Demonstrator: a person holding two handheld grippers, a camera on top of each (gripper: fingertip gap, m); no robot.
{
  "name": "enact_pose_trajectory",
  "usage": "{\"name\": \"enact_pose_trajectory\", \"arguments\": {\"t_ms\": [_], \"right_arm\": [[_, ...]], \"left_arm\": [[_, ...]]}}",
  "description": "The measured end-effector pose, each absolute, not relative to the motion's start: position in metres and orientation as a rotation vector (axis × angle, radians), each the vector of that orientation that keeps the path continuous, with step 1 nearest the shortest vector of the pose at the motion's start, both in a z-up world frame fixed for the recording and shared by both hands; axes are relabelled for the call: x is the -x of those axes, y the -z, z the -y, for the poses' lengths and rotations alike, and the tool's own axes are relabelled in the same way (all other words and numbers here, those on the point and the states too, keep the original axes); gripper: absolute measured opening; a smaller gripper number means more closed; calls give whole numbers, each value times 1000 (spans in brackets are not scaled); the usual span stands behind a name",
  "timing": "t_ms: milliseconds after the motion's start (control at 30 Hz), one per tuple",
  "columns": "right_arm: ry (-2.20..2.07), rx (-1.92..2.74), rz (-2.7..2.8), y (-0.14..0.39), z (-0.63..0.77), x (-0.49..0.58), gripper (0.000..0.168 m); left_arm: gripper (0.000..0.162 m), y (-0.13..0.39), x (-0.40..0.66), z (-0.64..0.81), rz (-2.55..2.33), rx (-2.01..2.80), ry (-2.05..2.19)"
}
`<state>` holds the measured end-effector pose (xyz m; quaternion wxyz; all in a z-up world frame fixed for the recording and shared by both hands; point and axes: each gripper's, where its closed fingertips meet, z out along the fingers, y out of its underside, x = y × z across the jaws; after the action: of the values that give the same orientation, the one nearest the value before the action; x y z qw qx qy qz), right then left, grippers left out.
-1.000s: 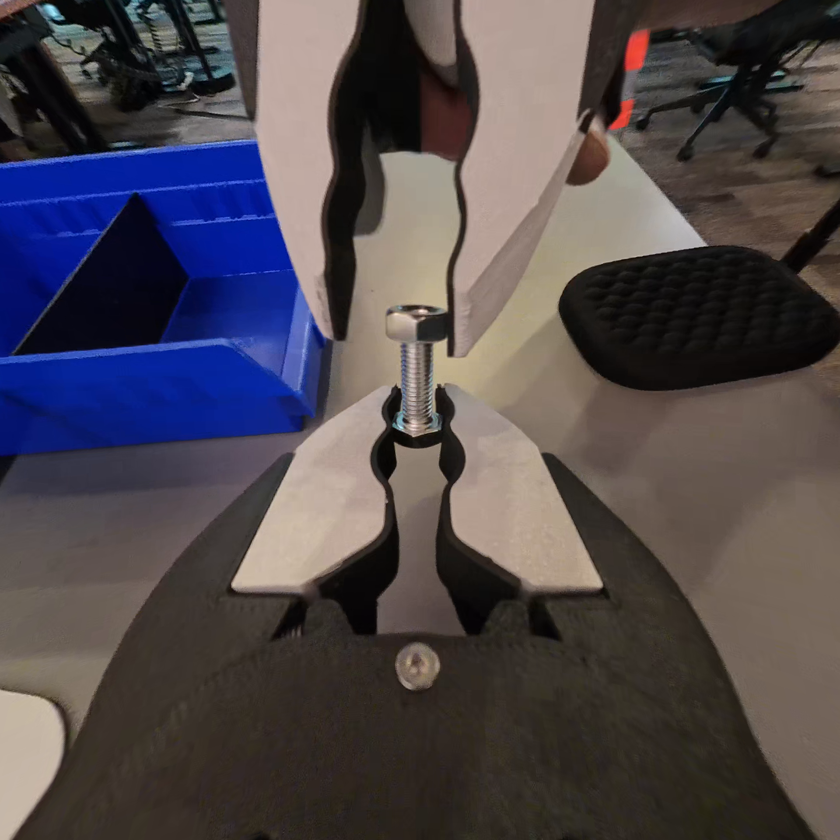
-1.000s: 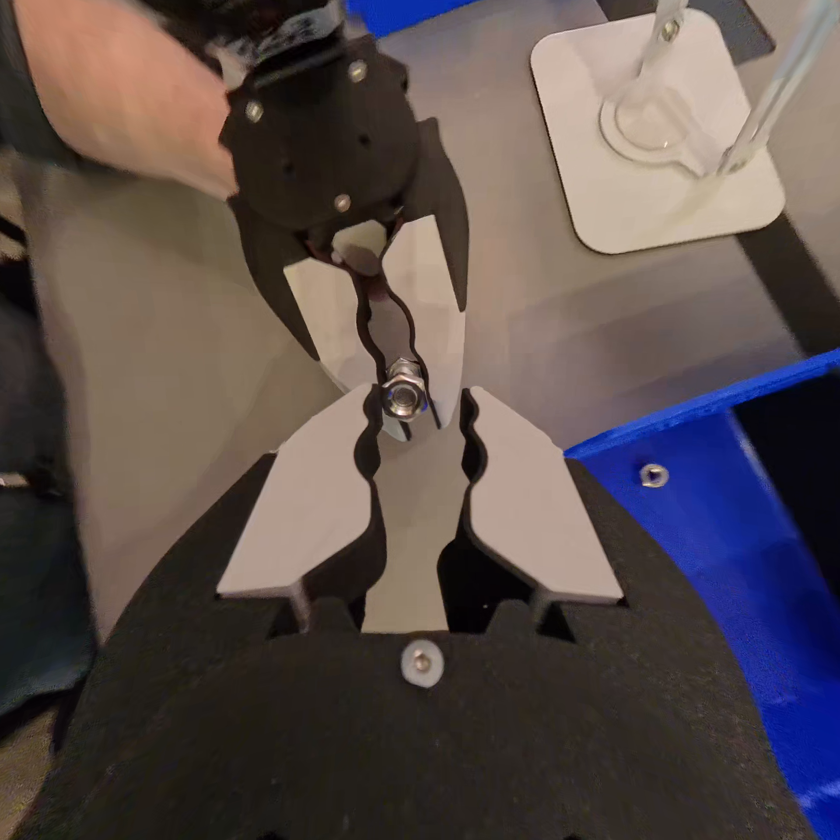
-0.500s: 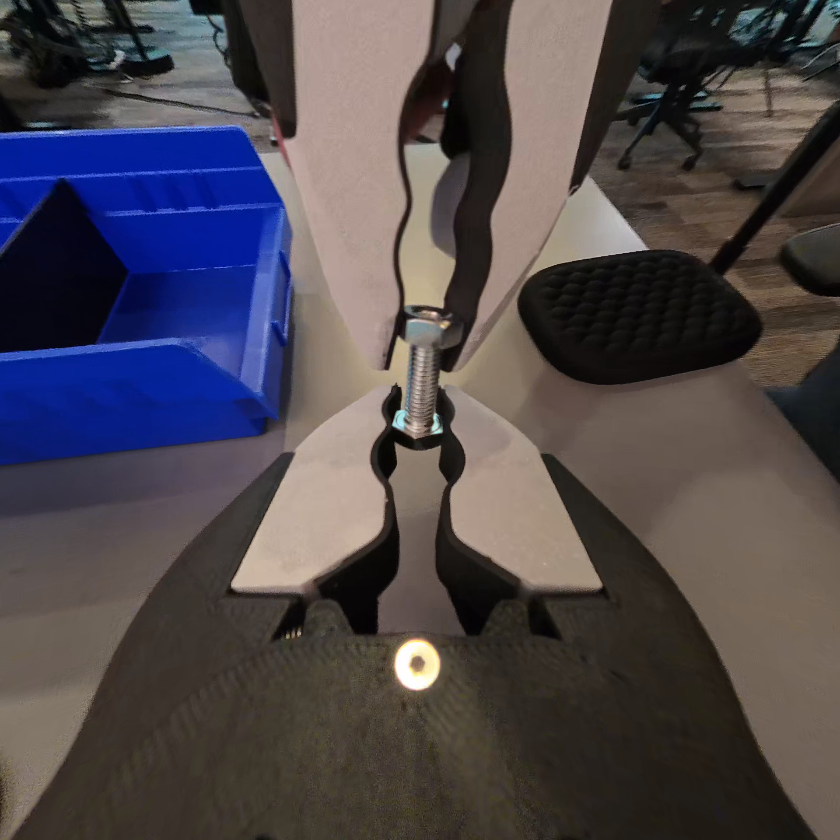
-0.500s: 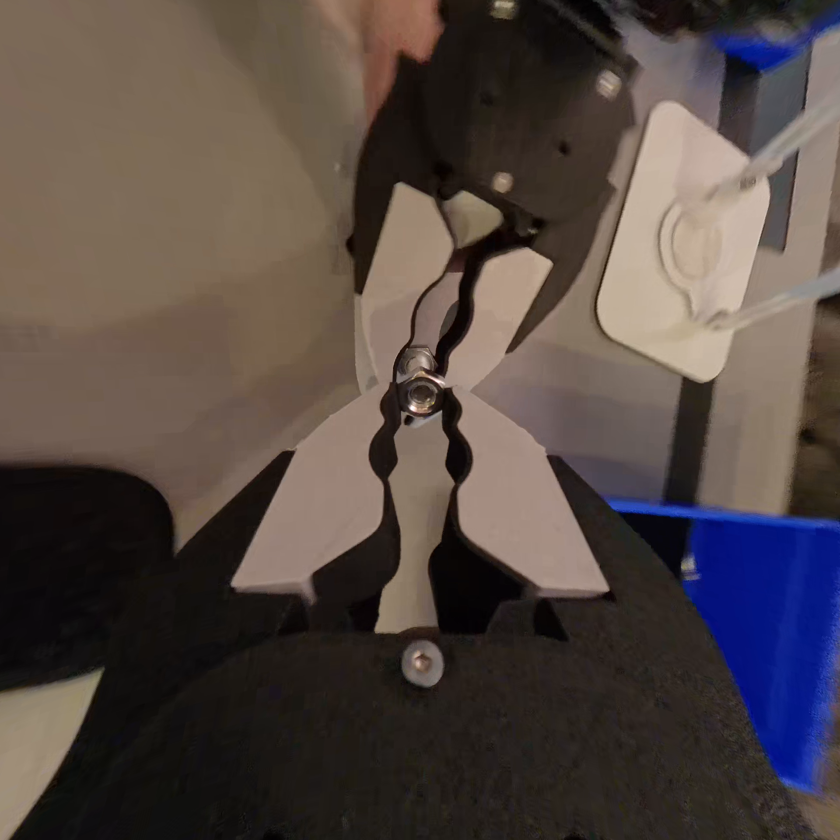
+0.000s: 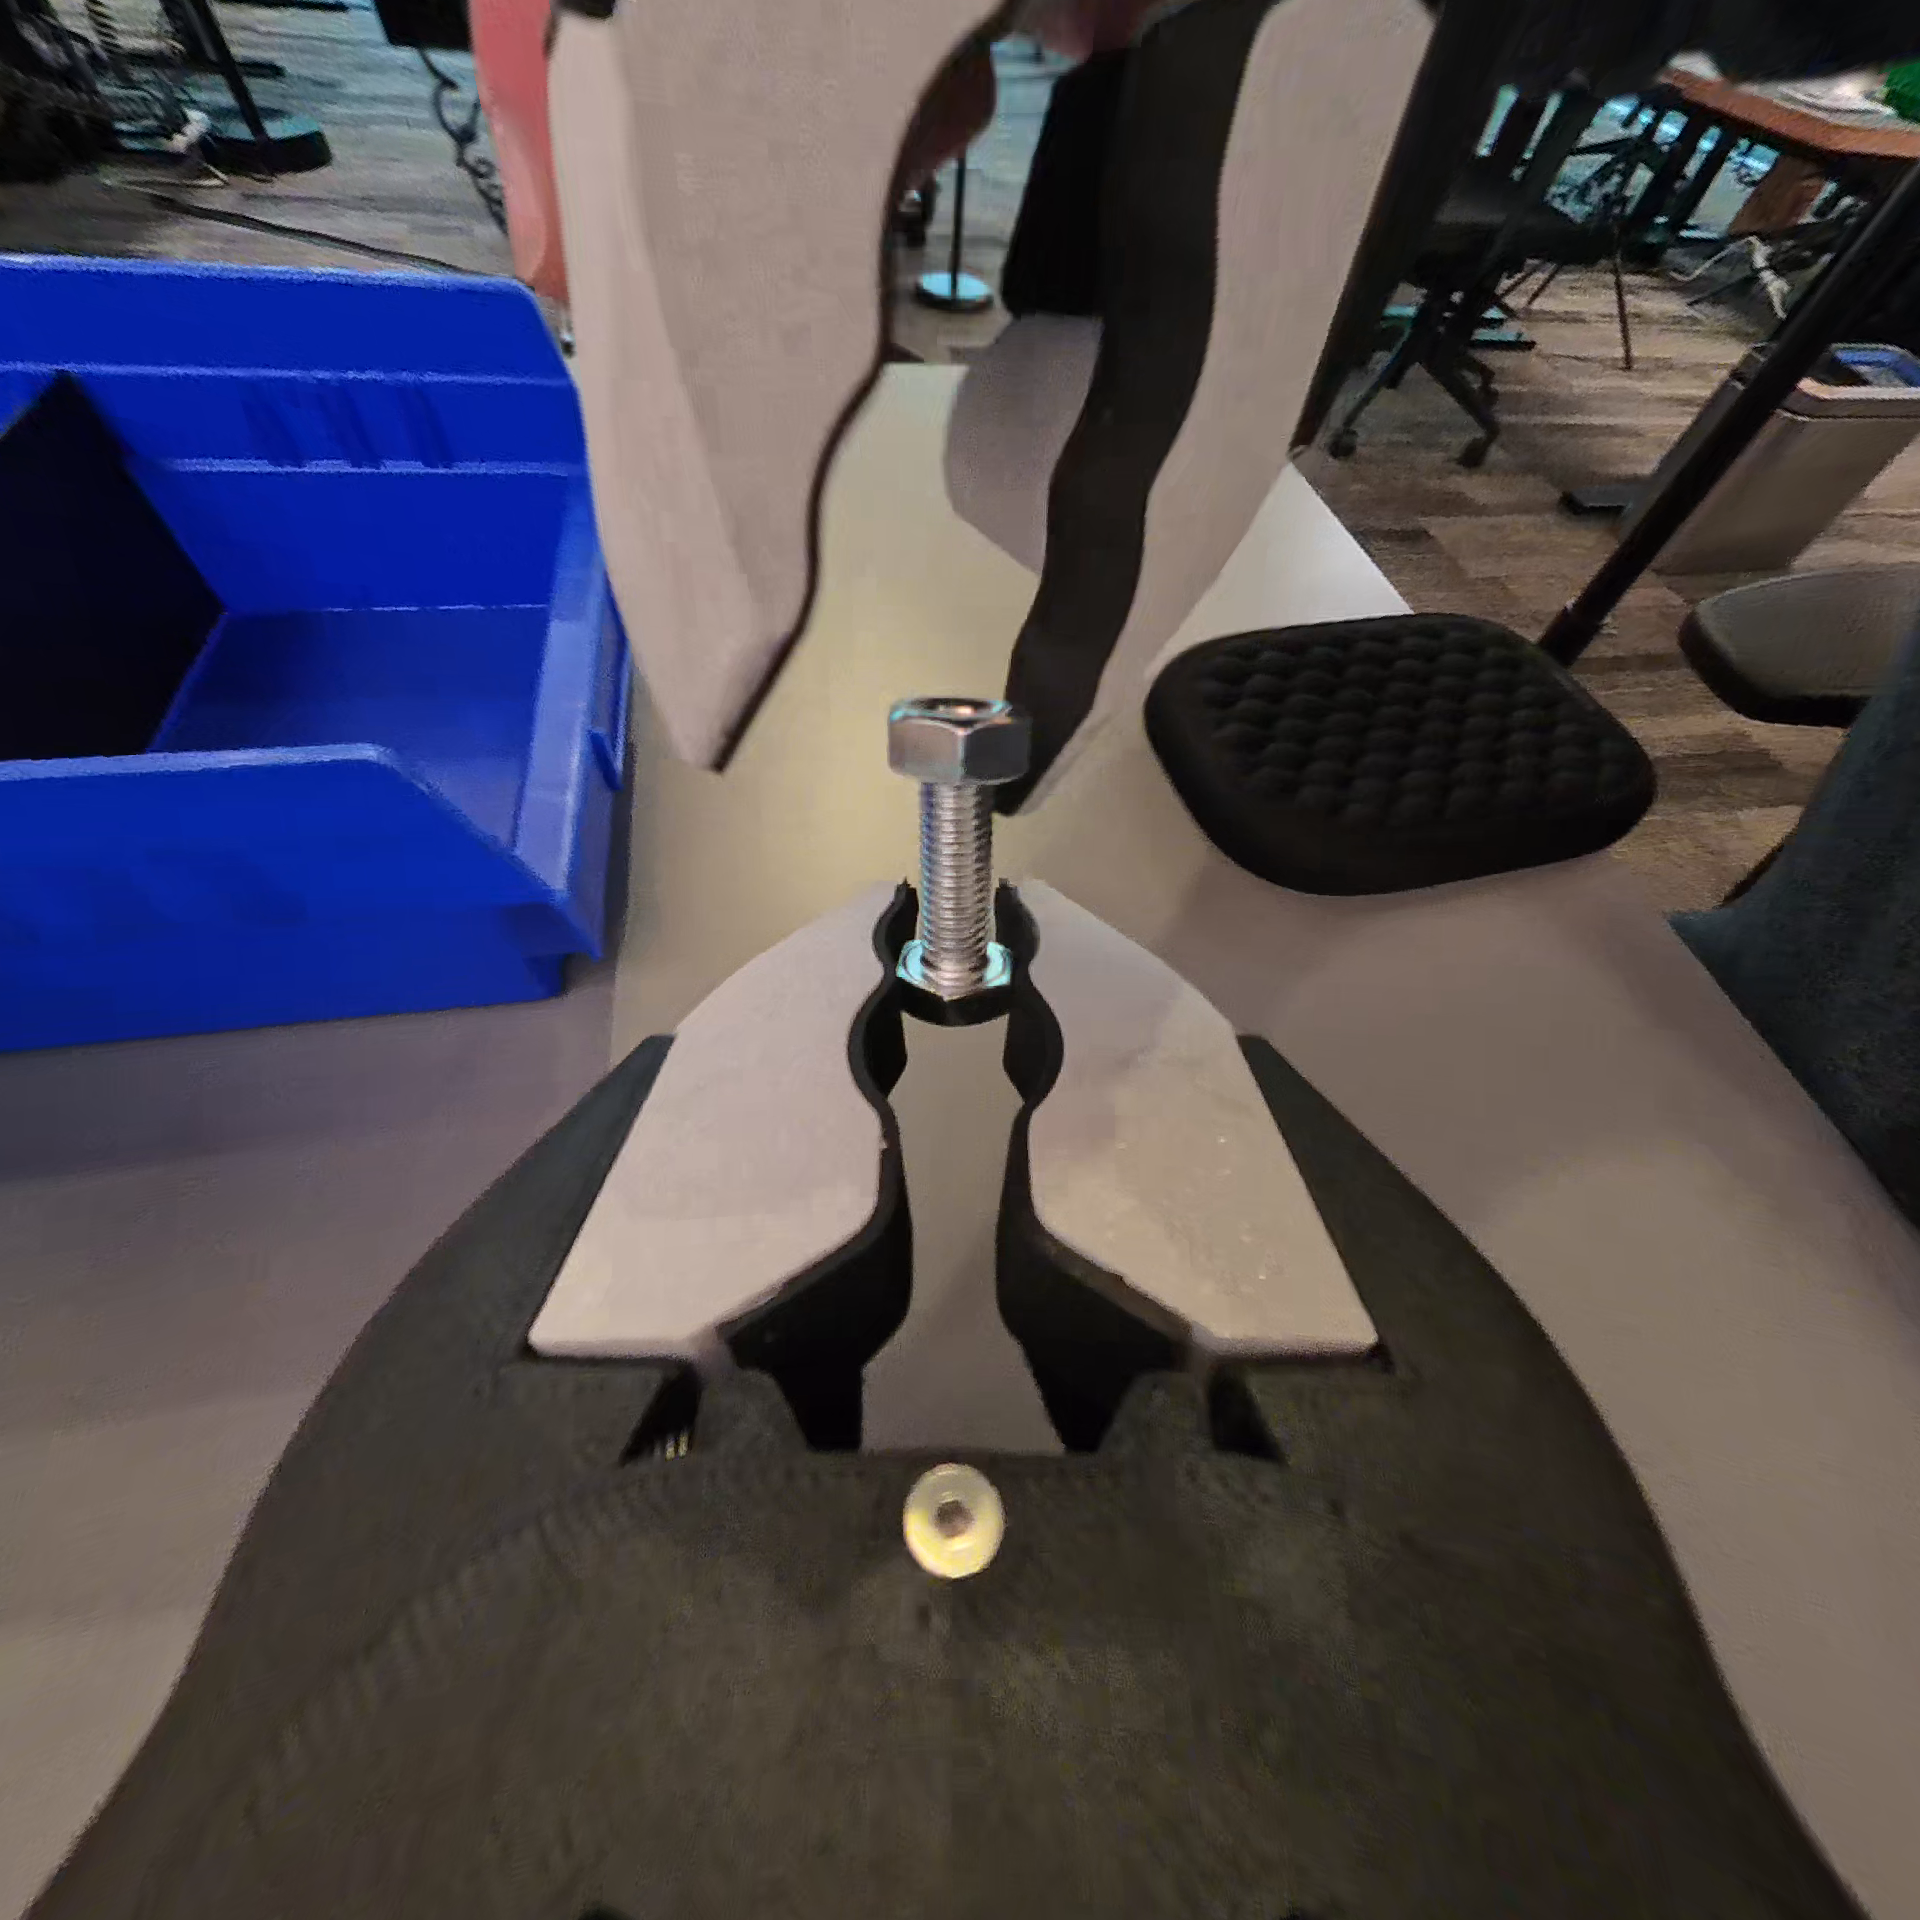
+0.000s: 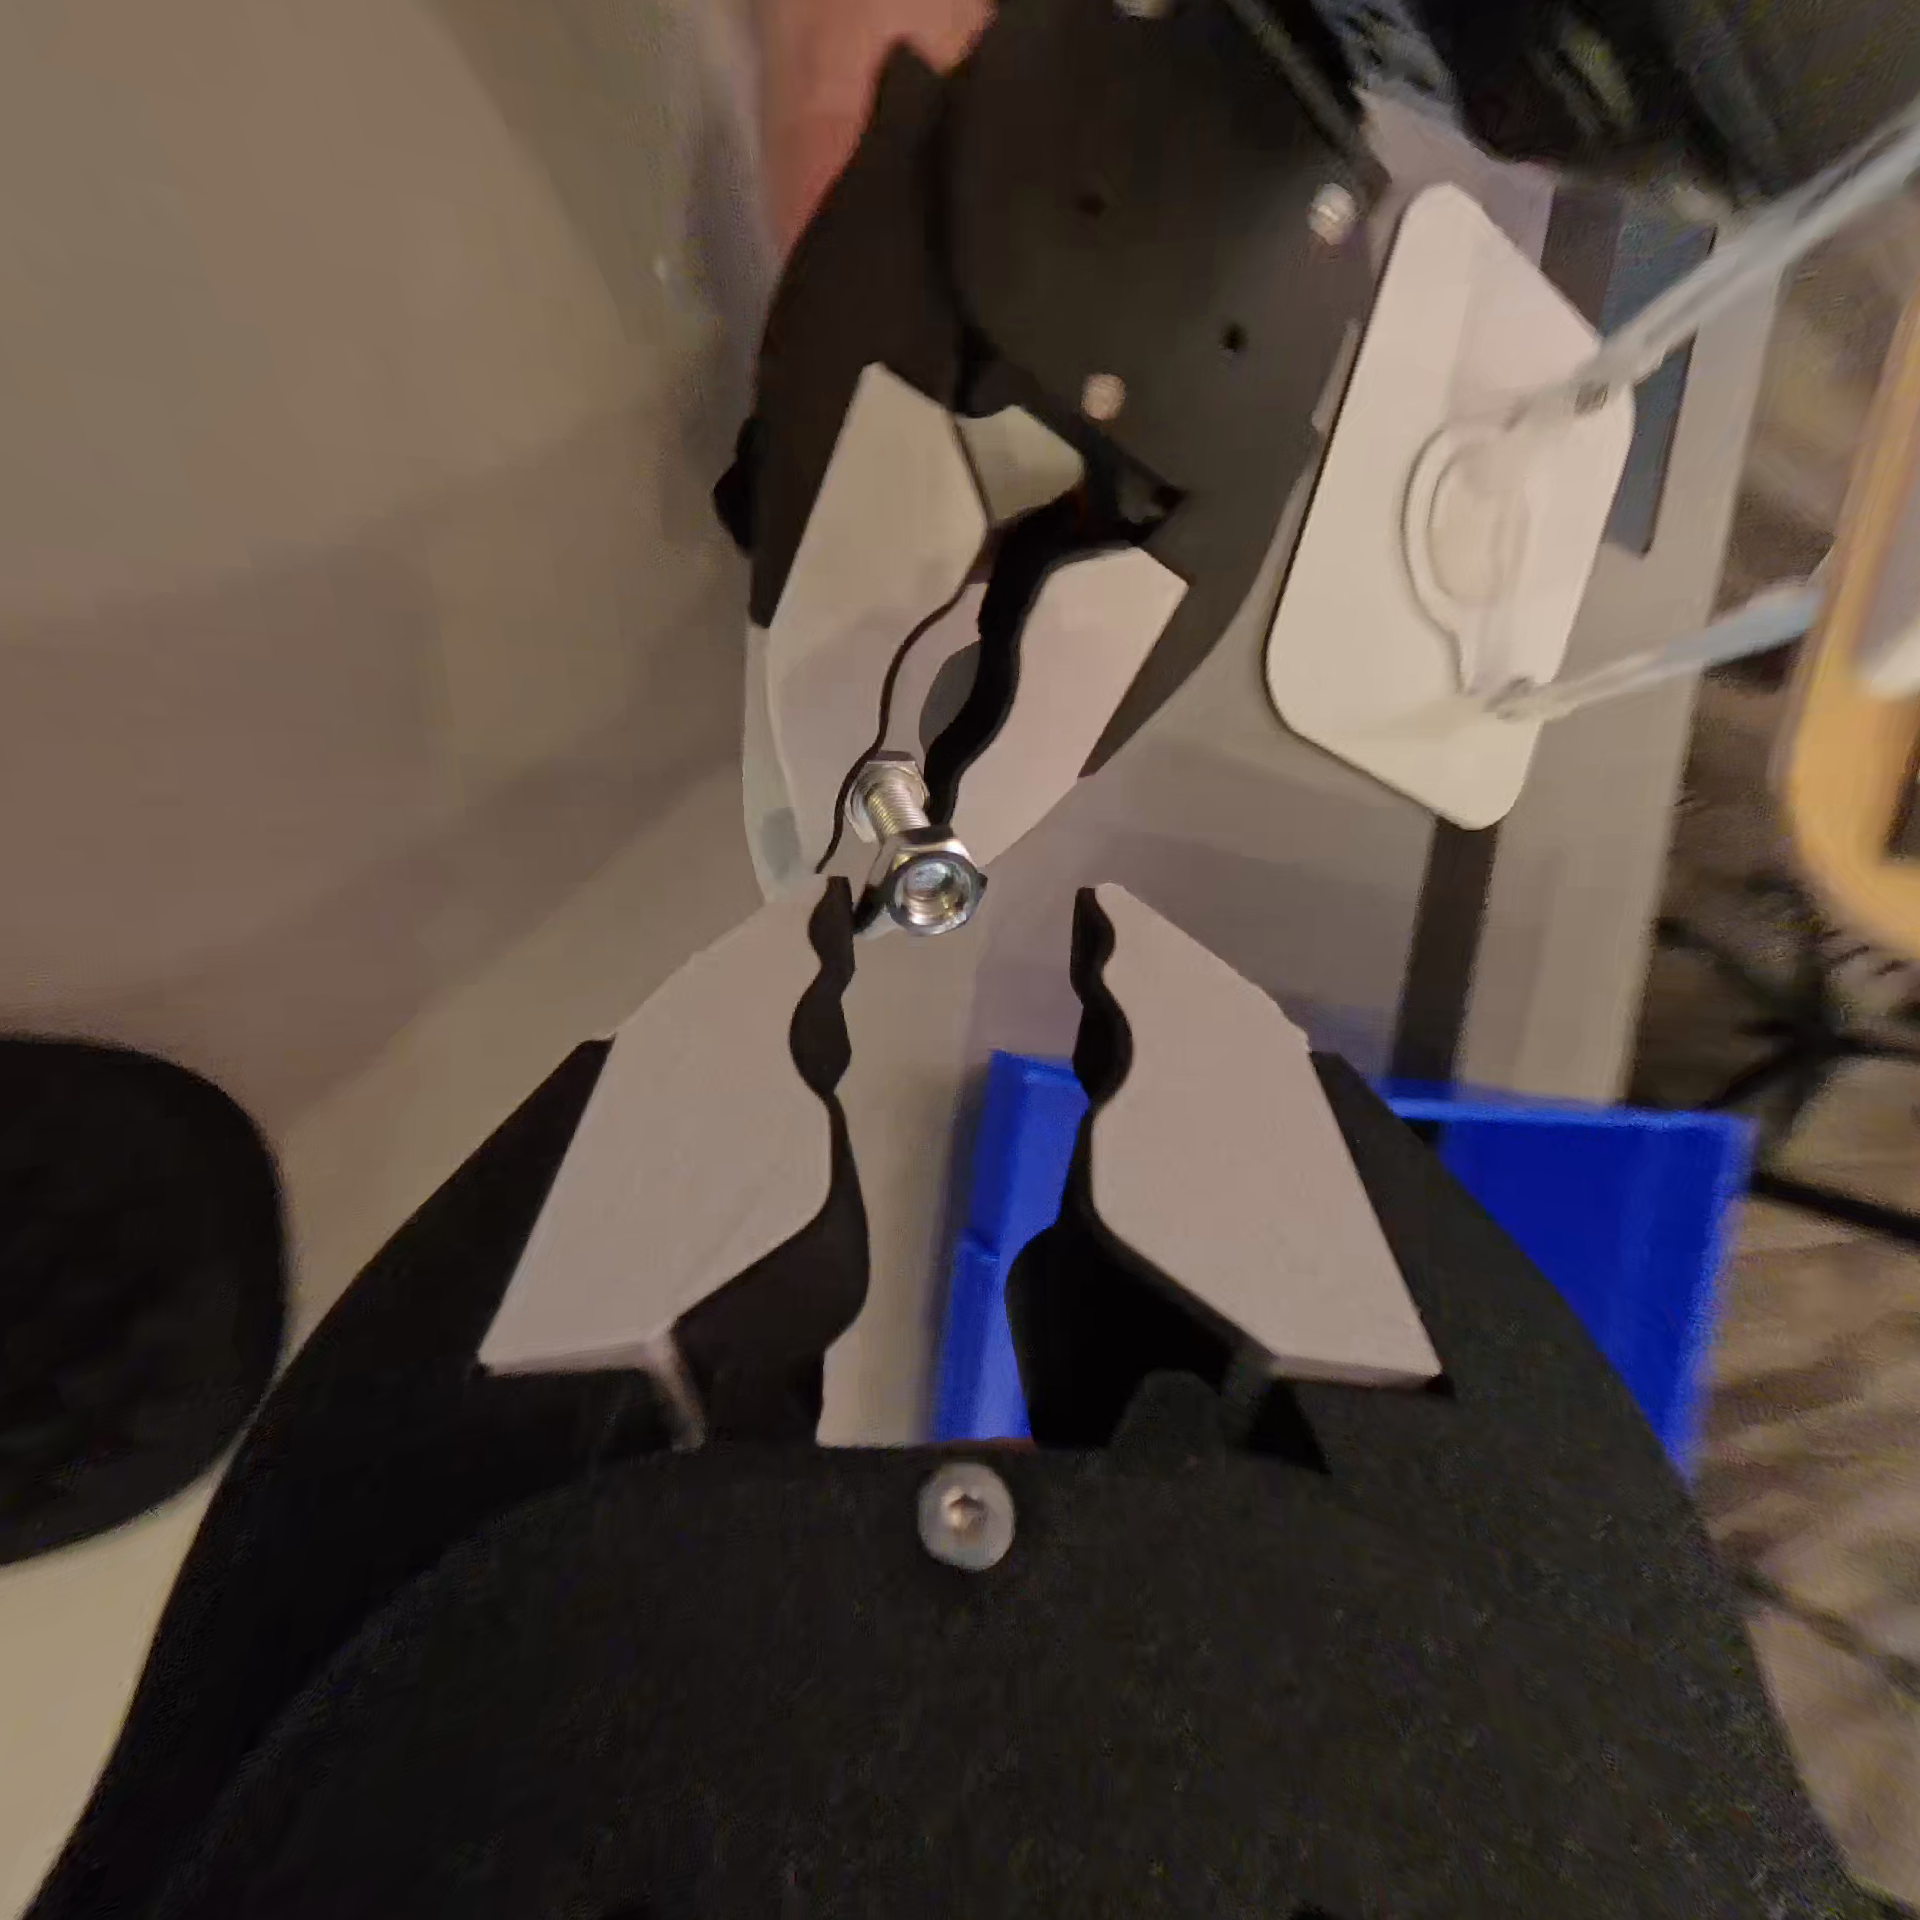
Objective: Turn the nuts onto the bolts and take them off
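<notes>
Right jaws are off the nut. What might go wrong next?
The nut sits at the very tip of the bolt with the right gripper open around it; a nudge might drop it onto the table. The left gripper clamps only the bolt's head end, so an off-centre regrasp may tilt it.

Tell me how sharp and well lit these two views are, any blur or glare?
Left wrist view: mostly sharp; the bolt and the nut on its top end are crisp, with bright glints on the metal and a warm glow on the table behind them; straight lines bow toward the edges. Right wrist view: dimmer, with motion smear toward the edges, worst on the bin and the floor; the nut's face glares.
</notes>
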<state>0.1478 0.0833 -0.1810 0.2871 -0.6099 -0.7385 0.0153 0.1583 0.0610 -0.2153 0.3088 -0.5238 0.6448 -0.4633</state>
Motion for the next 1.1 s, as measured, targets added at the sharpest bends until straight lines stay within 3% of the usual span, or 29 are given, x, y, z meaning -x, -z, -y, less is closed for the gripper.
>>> {"name": "enact_pose_trajectory", "arguments": {"t_ms": [200,367,600,867,1033,1100], "right_arm": [[-473,2026,1514,180,-86,-148,36],[-687,2135,1352,187,-79,-143,21],[-446,1949,1672,191,-73,-144,18],[146,1274,2331,199,-66,-150,18],[271,1187,2390,200,-71,-150,19],[232,1300,2318,198,-76,-150,41]], "left_arm": [[15,216,-161,-71,-1663,1404,1092],[15,217,-162,-74,-1659,1410,1059],[15,222,-162,-67,-1699,1408,1101],[14,230,-160,-47,-1799,1402,1239],[14,232,-160,-48,-1789,1405,1282],[14,228,-160,-49,-1769,1404,1291]]}}
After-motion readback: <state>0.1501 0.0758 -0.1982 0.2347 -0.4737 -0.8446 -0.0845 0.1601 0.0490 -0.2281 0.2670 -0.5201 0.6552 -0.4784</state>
